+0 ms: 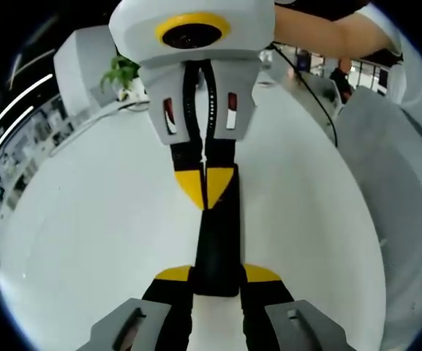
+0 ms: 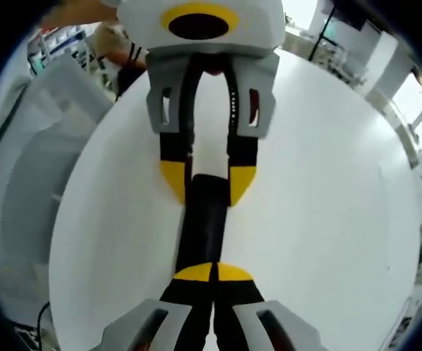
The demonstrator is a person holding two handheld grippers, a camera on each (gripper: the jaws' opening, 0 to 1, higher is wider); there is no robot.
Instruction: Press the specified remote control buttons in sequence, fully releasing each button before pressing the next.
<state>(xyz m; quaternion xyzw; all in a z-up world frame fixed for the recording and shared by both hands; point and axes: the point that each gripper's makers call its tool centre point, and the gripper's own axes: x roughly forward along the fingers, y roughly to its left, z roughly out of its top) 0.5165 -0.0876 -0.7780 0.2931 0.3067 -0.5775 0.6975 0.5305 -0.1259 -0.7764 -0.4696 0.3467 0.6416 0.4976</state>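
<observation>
Spanning the gap between the two grippers, one black remote control point(image 1: 214, 241) lies lengthwise on the white table point(image 1: 86, 219).

Item, left gripper point(image 1: 216, 276): yellow-tipped jaws stand on either side of the remote's near end, clamping it, presumably to steady it against a press.

Item, right gripper point(image 2: 212, 272): jaws brought together, tips touching, resting on or just above the remote's far end in the right gripper view; judged to serve as the pressing point. Which button lies beneath cannot be told.

Surroundings, left to right in the left gripper view: shelving at the far edge, a potted plant point(image 1: 121, 73), a black cable point(image 1: 313, 95), a person's forearm point(image 1: 328, 33). Nothing on the table near the remote obstructs either gripper.
</observation>
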